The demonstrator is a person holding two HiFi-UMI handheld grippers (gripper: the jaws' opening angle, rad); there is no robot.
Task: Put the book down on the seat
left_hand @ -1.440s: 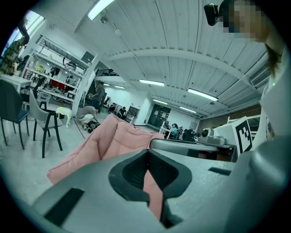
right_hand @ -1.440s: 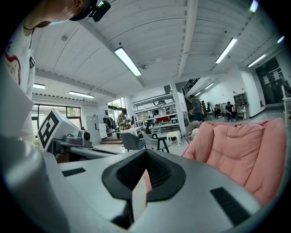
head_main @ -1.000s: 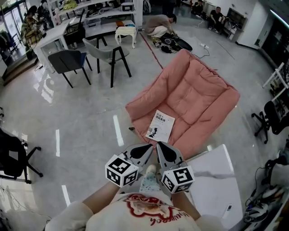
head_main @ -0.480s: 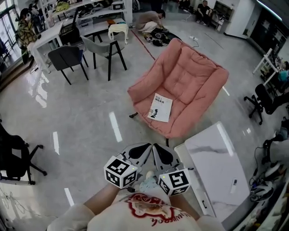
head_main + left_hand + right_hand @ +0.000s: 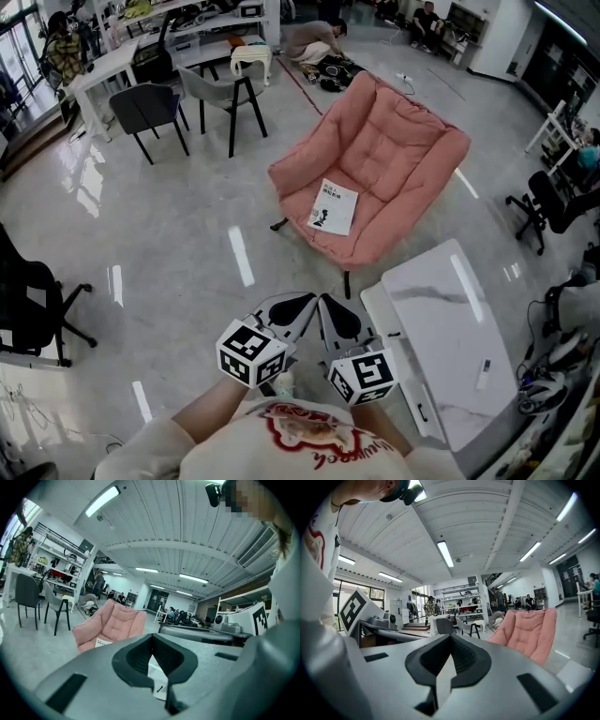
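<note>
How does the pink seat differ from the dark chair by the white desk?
The pink seat is wide, padded and carries a book; the dark chair is slim and bare. The pink seat stands on open floor, the dark chair beside the white desk. Both stand upright.

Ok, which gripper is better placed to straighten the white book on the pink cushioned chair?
Right, barely: right gripper lines up with the white book. It and left gripper are shut, empty, far from the pink cushioned chair.

White book (image 5: 334, 206) on pink seat (image 5: 394, 159); grey floor (image 5: 169, 244).
</note>
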